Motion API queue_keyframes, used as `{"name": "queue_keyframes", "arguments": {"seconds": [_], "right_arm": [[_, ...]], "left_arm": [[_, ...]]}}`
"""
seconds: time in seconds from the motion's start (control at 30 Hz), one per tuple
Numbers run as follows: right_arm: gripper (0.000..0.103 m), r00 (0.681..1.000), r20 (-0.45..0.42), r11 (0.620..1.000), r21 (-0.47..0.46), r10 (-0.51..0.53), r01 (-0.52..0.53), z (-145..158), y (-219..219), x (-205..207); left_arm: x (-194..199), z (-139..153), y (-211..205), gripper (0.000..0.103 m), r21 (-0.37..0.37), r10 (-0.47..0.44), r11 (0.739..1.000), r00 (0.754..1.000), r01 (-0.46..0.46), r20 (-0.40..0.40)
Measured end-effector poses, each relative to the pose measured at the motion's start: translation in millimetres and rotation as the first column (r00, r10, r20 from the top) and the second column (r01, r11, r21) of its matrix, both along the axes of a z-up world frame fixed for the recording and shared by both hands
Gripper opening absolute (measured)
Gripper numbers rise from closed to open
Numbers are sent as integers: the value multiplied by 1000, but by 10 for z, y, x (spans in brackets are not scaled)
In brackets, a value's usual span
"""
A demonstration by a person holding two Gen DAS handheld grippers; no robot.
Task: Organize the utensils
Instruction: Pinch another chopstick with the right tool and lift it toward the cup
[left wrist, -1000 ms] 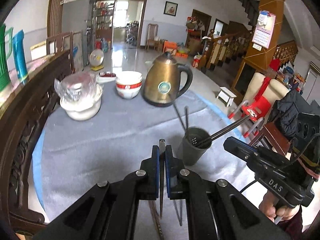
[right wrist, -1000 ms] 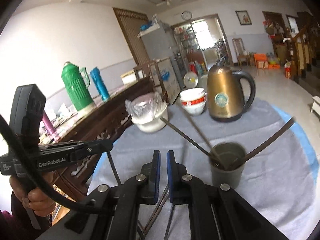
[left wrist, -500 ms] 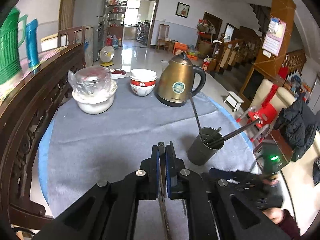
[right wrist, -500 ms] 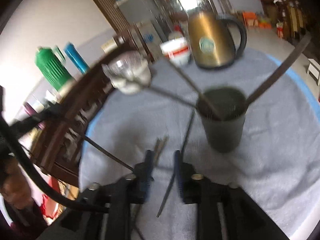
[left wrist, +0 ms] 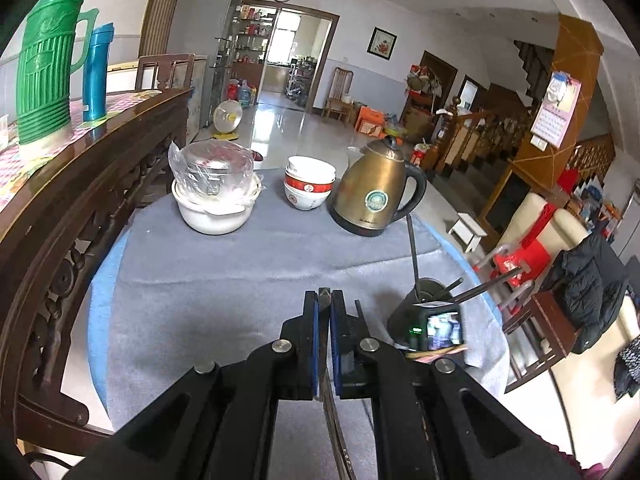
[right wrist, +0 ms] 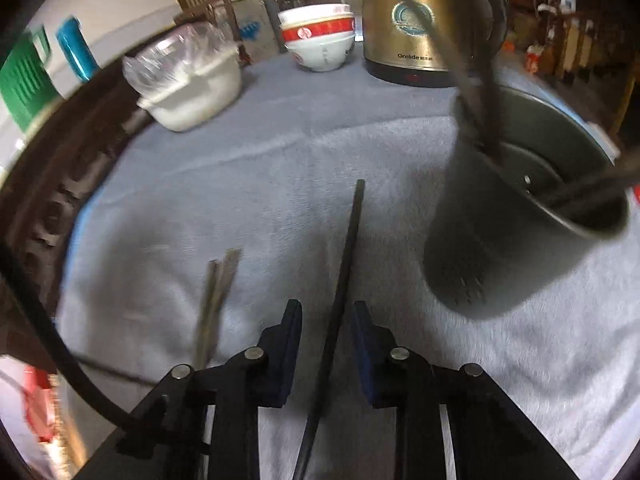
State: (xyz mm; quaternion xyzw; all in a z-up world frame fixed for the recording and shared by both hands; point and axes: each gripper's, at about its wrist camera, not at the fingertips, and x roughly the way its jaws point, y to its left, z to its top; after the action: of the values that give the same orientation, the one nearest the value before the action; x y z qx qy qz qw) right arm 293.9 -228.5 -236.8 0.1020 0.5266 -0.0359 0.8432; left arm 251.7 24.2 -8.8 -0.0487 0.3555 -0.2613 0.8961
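The cup stands on the cloth at the right, with sticks poking up out of it. Left of the cup, one long chopstick lies flat on the cloth between the two fingers of the right gripper, and a pair of chopsticks lies further left. Behind them, at the far side, the covered bowl sits on the left, the stacked bowls in the middle and the kettle on the right.

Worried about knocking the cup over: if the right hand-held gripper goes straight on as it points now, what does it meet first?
Probably not the cup. The open right hand-held gripper straddles a dark chopstick lying on the grey cloth, so it would follow that first. The utensil cup sits off to the right, though depth is unclear.
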Motion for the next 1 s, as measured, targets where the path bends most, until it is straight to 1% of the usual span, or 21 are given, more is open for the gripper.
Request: {"name": "queue_keyframes", "arguments": {"seconds": [0.03, 0.07, 0.1, 0.23, 0.3, 0.37, 0.47, 0.53, 0.57, 0.6, 0.63, 0.67, 0.7, 0.73, 0.77, 0.8, 0.83, 0.87, 0.9, 1.0], "right_arm": [[19, 1000, -1, 1000, -4, -9, 9, -14, 6, 26], [11, 1000, 3, 1000, -8, -6, 6, -9, 17, 41], [9, 1000, -2, 1000, 1, 5, -5, -16, 26, 54], [7, 999, 29, 999, 36, 25, -26, 43, 16, -23], [7, 996, 73, 996, 78, 48, -54, 155, 20, -158], [7, 986, 147, 988, 117, 79, -97, 354, 22, -308], [7, 956, 270, 969, 181, 115, -168, 656, 0, -567], [7, 926, 363, 954, 225, 108, -199, 858, -68, -737], [7, 904, 416, 945, 248, 93, -212, 960, -115, -836], [7, 871, 486, 936, 268, 73, -229, 1089, -177, -959], [7, 849, 525, 932, 274, 61, -237, 1164, -207, -1045], [7, 819, 572, 929, 279, 44, -245, 1261, -254, -1143], [7, 776, 630, 924, 285, 21, -257, 1383, -324, -1267], [7, 751, 661, 922, 286, 7, -261, 1456, -364, -1341], [8, 709, 705, 924, 282, -17, -258, 1564, -436, -1446], [8, 665, 746, 930, 273, -43, -246, 1670, -516, -1543], [8, 636, 769, 936, 266, -62, -231, 1728, -563, -1592], [8, 599, 795, 943, 264, -95, -202, 1795, -641, -1640], [8, 579, 806, 946, 271, -121, -180, 1832, -721, -1663], [8, 561, 804, 945, 308, -197, -109, 1868, -1013, -1706]], "left_arm": [[-5, 6, 17, 5, -3, 0, 1000, 1000, 0, 4], [-8, 10, 30, 5, -3, 3, 1000, 1000, -3, 6], [-8, 11, 43, 5, -4, 5, 1000, 1000, -5, 6], [-26, 12, 68, 5, -4, 8, 1000, 1000, -8, 4], [-43, 22, 57, 5, -2, 6, 1000, 1000, -6, 2], [-79, 56, 34, 5, 0, 3, 1000, 1000, -3, 10], [-148, 139, -22, 5, 0, -7, 1000, 1000, 7, 29], [-216, 208, -71, 5, 1, -14, 1000, 999, 14, 45], [-247, 243, -95, 5, 2, -18, 1000, 998, 18, 52], [-275, 271, -116, 5, 2, -22, 1000, 998, 22, 57], [-307, 314, -150, 5, 1, -30, 1000, 998, 30, 63], [-343, 363, -191, 5, -1, -41, 999, 997, 42, 71], [-375, 402, -224, 5, -2, -50, 999, 996, 50, 77], [-412, 465, -280, 5, -6, -68, 998, 994, 68, 87], [-436, 513, -322, 5, -11, -81, 997, 993, 82, 92], [-454, 557, -362, 5, -15, -91, 996, 991, 93, 96], [-476, 623, -432, 5, -22, -108, 994, 989, 111, 105], [-492, 673, -485, 5, -27, -118, 992, 987, 121, 111], [-504, 720, -541, 5, -33, -127, 991, 985, 131, 116], [-524, 904, -769, 5, -54, -164, 983, 976, 174, 142]]}}
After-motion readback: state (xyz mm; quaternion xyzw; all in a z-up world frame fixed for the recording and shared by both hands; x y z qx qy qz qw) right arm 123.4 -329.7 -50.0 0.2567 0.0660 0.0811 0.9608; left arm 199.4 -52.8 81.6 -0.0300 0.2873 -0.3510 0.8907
